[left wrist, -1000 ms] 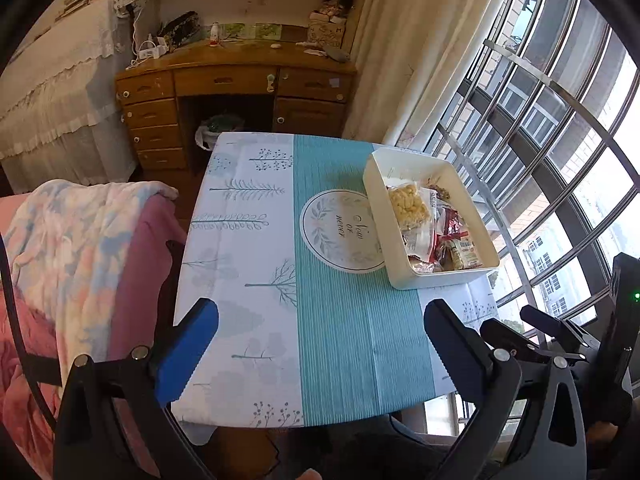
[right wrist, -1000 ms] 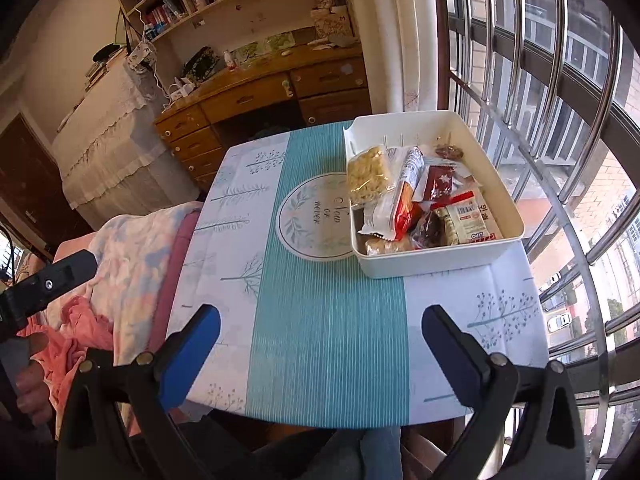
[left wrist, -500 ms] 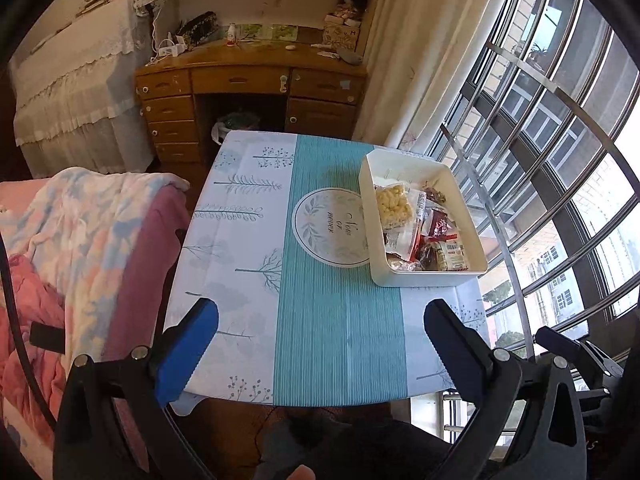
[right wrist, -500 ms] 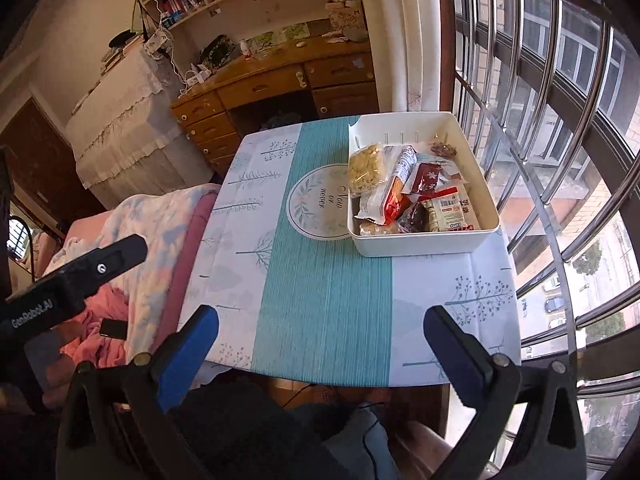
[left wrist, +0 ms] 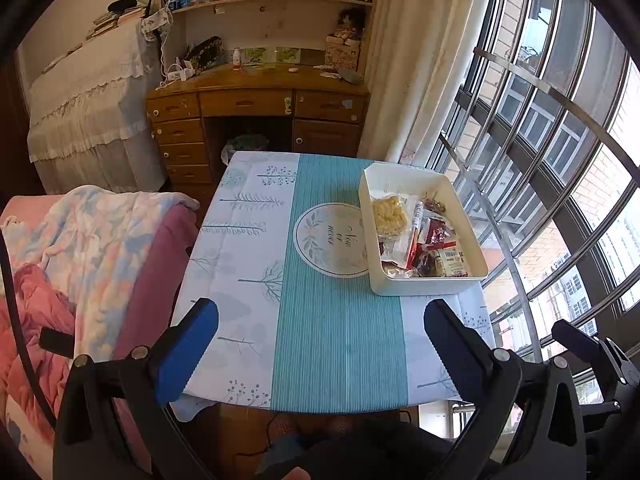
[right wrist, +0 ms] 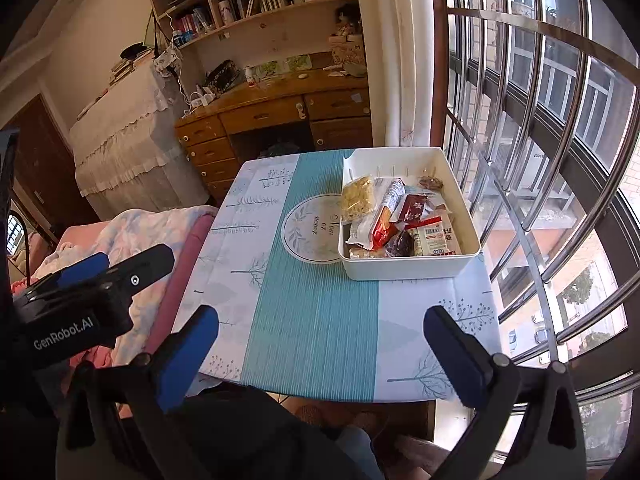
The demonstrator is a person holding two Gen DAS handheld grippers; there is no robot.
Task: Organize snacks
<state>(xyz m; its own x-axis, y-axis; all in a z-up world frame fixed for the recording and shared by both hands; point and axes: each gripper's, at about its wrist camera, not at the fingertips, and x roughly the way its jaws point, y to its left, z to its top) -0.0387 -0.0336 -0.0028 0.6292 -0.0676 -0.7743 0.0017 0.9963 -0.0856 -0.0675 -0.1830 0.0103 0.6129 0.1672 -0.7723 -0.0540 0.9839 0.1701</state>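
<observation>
Both grippers, left [left wrist: 320,344] and right [right wrist: 320,344], hung released and empty near the table's [right wrist: 312,320] near edge, while the snacks [right wrist: 396,220] already lay in the white bin [right wrist: 404,270] at far right, suggesting organizing was essentially complete.
</observation>
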